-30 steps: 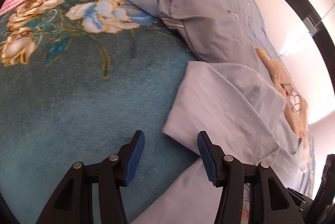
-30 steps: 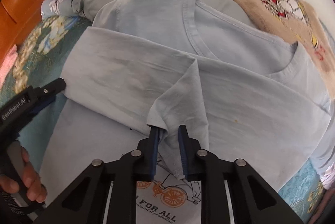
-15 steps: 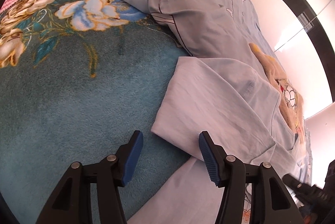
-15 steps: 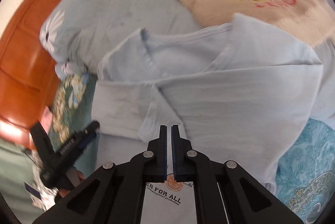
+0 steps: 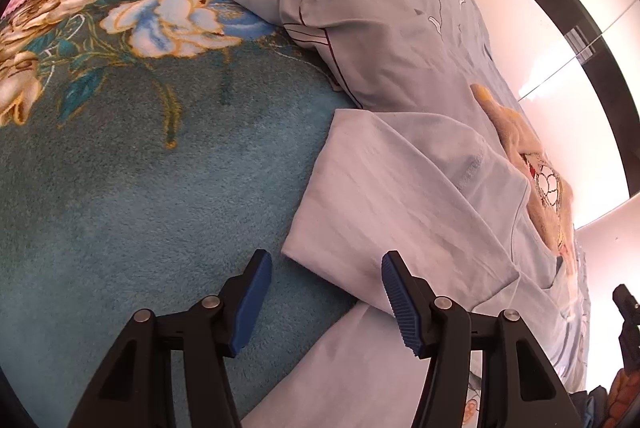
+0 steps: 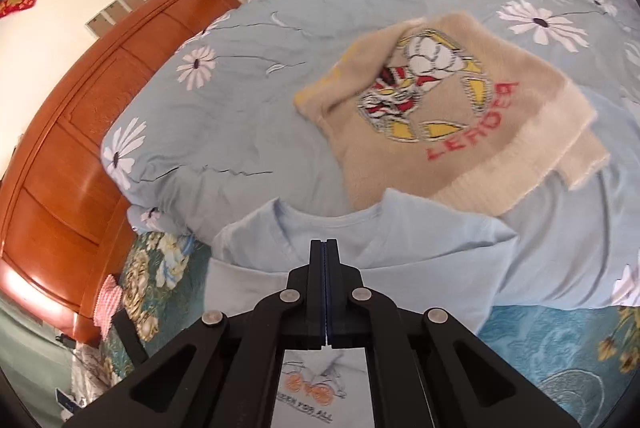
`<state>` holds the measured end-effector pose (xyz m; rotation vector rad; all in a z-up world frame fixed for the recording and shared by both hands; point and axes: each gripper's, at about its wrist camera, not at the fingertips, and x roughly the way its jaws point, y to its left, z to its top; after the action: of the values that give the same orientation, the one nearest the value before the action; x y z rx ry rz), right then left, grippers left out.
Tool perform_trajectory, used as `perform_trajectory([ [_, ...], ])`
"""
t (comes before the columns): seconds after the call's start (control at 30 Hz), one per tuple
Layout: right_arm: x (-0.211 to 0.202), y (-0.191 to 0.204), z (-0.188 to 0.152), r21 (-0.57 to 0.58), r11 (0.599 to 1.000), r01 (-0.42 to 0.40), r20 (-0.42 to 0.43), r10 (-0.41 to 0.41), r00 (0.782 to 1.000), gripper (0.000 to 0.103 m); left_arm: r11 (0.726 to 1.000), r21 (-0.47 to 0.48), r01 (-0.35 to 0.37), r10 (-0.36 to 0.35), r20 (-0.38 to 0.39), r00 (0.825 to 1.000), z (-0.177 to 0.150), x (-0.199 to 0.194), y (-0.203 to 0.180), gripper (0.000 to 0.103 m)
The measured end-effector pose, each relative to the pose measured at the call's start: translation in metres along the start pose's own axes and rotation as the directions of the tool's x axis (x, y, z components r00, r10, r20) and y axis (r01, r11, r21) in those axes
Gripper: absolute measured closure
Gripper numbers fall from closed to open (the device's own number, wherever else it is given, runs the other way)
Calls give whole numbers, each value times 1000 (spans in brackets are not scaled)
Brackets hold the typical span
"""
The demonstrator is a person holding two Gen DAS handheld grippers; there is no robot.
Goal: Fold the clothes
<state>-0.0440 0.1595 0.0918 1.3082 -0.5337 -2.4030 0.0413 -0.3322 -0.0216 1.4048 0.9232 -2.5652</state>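
Observation:
A light blue T-shirt [image 5: 404,196] lies on the bed with one side folded over its body. It also shows in the right wrist view [image 6: 400,240], with an orange bicycle print near the bottom. My left gripper [image 5: 326,298] is open, low over the folded edge's corner, its jaws on either side of it. My right gripper [image 6: 325,288] is shut with nothing between the jaws, raised above the shirt's middle.
A beige sweater with a cartoon print [image 6: 440,108] lies beyond the T-shirt's collar, also seen in the left wrist view [image 5: 536,180]. A bunched blue daisy duvet [image 5: 352,8] lies behind. A teal floral blanket [image 5: 132,168] covers the bed; a wooden headboard [image 6: 80,148] stands left.
My right gripper let go of the folded sleeve, shut fully and lifted up and back, tilting toward the sweater. My left gripper stayed open and shifted slightly along the folded edge.

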Motion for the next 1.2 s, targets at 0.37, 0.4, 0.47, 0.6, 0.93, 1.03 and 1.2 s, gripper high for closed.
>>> perform_trajectory([
  [0.37,117,57,-63,-194,981,11,-281,-66,957,71,1000,16,-13,13,3,1000,1,6,-10,42],
  [0.4,125,64,-69,-216,976,10,-293,-75,953,61,1000,19,-15,14,3,1000,1,7,-11,42],
  [0.47,140,77,-81,-268,963,24,-312,-110,944,59,1000,24,-16,16,2,1000,1,8,-13,42],
  [0.6,157,92,-100,-370,922,111,-300,-232,925,58,1000,18,-9,9,1,1000,4,10,-13,42],
  [0.93,161,101,-109,-430,871,237,-249,-367,896,92,1000,4,4,-4,0,1000,7,16,-16,42],
  [1.03,151,85,-98,-317,930,188,-295,-285,912,97,1000,3,5,-5,1,1000,7,17,-18,42],
  [1.2,102,62,-67,-191,976,100,-236,-144,961,98,1000,1,3,-3,9,1000,1,4,-1,42],
])
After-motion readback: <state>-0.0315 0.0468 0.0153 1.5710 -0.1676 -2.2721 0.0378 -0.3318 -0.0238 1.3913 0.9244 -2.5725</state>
